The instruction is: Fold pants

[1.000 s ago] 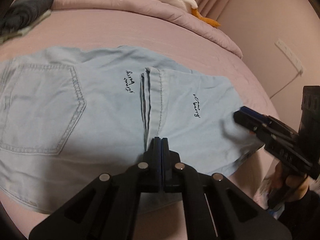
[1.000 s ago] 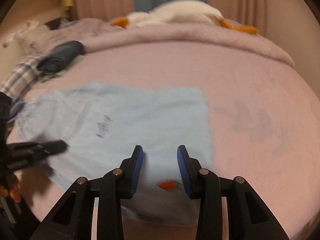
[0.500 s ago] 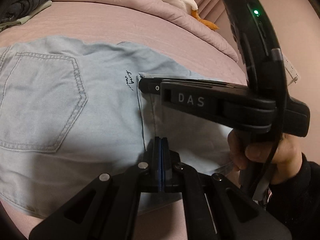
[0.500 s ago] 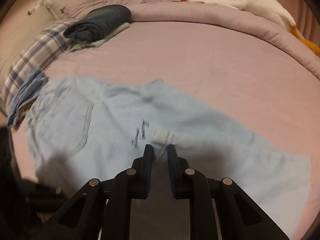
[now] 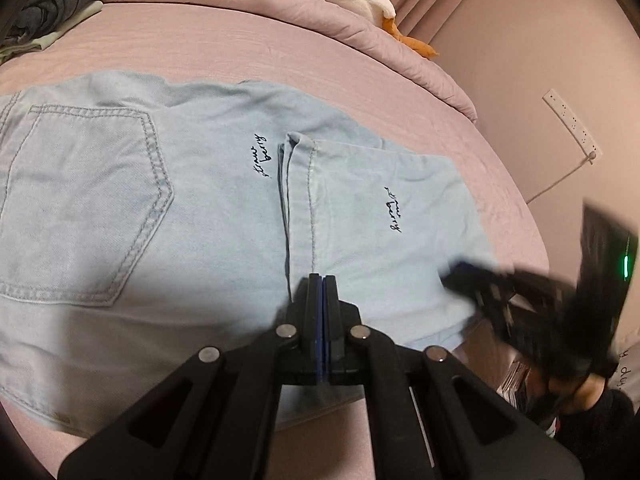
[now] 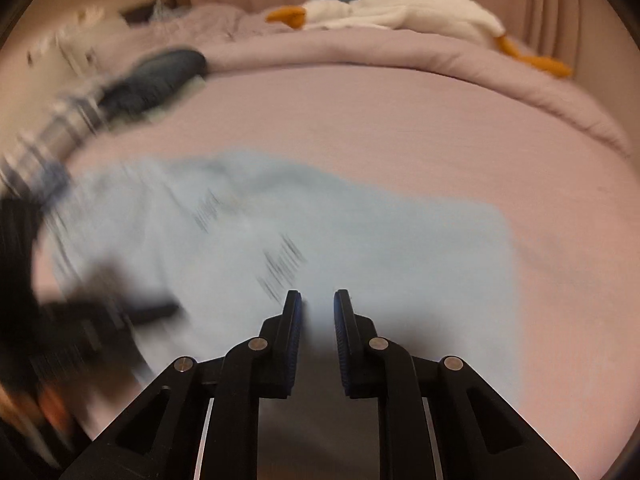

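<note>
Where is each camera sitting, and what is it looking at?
Left wrist: sits on the left gripper, fingers together, looking down at the folded light-blue pants on the pink bed; the right gripper and a hand show.
Right wrist: sits on the right gripper, fingers apart, facing the pants.
Both show pants, bed and plush goose.

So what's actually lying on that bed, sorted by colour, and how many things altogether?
Light blue: 1, the jeans
White with orange: 1, the plush goose
Dark grey: 1, the folded garment
Plaid: 1, the checked cloth, blurred
Total: 4, all on the pink bed
</note>
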### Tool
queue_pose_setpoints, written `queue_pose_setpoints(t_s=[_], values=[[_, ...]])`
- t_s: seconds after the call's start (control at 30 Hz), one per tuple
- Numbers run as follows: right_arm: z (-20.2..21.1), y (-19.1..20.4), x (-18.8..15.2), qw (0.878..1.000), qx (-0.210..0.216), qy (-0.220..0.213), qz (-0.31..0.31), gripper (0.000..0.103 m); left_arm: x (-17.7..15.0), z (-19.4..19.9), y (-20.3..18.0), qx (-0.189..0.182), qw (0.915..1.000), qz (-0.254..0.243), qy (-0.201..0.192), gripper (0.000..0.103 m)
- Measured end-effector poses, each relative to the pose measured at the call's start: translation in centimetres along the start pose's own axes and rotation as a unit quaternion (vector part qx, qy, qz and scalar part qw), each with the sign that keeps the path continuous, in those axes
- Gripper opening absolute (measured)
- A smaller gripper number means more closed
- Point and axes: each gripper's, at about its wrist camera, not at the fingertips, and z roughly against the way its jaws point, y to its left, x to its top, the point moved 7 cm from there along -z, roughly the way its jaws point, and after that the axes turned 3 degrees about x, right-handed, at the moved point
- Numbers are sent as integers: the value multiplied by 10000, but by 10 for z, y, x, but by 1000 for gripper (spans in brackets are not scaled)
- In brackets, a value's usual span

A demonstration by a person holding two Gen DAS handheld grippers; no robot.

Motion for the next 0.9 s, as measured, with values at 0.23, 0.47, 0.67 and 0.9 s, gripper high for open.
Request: queue_pose_setpoints(t_s=[0.23,0.47,0.67,0.9], values=[[38,-17,-57,9998,67,29,165,16,-1,3,1,80,9999,-84,2,3],[49,-23,-37,9984,207,-335,-395,32,-12,22,24,29,9995,307,84,1],[27,-13,-45,9990,-438,30,-3,32,-26,75,43,-303,9984,440,-191,40],[36,17,-20,9992,-29,-361,144,32,-39,122,88,0,9913,1190,-555,53]])
